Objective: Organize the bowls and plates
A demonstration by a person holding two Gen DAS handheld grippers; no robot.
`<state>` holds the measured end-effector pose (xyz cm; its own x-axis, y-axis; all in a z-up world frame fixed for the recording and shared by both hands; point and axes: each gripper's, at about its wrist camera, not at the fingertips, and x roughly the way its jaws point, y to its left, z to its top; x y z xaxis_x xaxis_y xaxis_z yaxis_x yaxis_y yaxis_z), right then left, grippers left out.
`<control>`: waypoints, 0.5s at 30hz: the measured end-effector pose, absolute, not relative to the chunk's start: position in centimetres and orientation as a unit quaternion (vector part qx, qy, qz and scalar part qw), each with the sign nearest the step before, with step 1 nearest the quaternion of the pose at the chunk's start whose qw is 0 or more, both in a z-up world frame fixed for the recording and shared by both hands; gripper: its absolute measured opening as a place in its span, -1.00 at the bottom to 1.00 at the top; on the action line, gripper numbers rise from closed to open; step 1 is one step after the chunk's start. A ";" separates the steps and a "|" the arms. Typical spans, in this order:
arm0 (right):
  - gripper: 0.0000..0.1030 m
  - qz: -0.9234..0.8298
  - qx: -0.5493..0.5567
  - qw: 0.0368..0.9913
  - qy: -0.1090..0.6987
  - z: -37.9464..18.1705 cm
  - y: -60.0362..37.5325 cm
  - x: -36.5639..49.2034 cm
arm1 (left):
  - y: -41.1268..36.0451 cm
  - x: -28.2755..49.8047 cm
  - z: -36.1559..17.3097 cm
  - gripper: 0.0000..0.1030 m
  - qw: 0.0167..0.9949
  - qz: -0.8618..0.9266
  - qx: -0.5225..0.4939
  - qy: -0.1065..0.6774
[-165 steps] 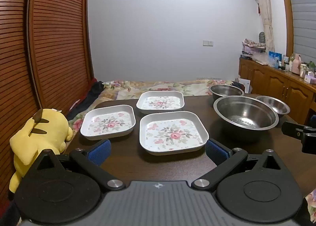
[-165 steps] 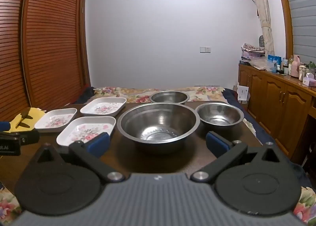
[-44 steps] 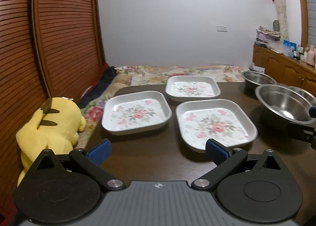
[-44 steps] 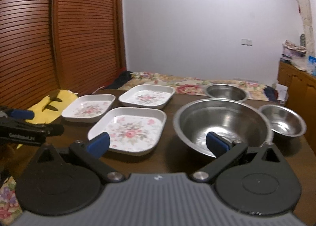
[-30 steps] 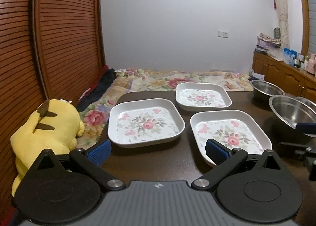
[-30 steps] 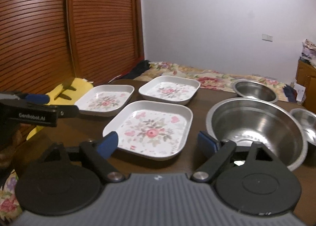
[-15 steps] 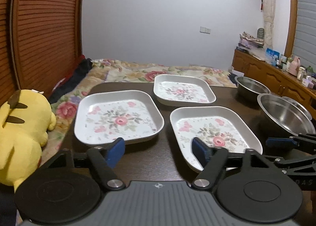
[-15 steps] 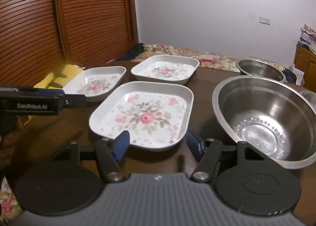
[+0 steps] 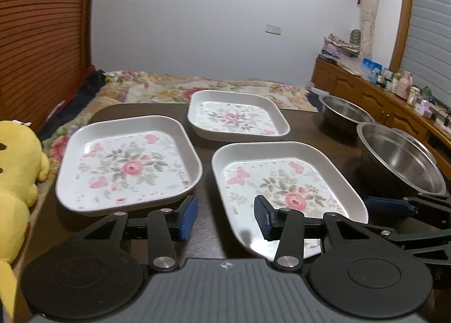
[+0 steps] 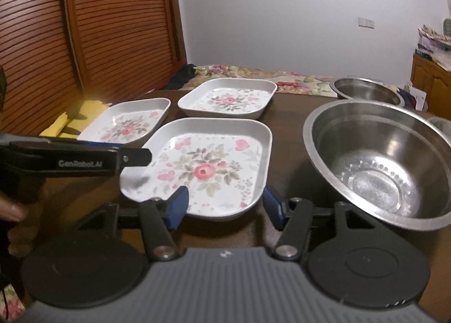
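Three white square plates with a floral print lie on the dark table [image 9: 207, 159]: a left plate [image 9: 129, 162], a far plate [image 9: 236, 117] and a near plate [image 9: 284, 182]. My left gripper [image 9: 224, 217] is open, half narrowed; it straddles the gap between the left and near plates, its right finger over the near plate's left rim. The near plate [image 10: 208, 165] has its front rim at my right gripper [image 10: 224, 204], which is open with nothing clamped. A large steel bowl [image 10: 377, 159] stands to the right, a medium bowl [image 10: 366, 91] behind it.
A small steel bowl [image 10: 439, 122] peeks in at the right edge. A yellow plush toy [image 9: 14, 182] lies off the table's left side. A bed with a floral cover [image 9: 197, 89] lies beyond the table, and a wooden cabinet [image 9: 394, 114] runs along the right wall.
Both grippers have moved forward and down to the near plate. Both pairs of jaws have narrowed to about half their earlier width. Plates and bowls have not moved.
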<state>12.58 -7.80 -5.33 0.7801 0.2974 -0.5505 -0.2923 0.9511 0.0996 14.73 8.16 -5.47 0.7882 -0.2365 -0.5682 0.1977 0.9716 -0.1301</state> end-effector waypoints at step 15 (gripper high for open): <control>-0.04 0.099 0.055 0.946 0.305 -6.0 -7.1 13.5 | 8.3 16.2 -6.0 -0.50 0.933 -0.158 -0.024 0.321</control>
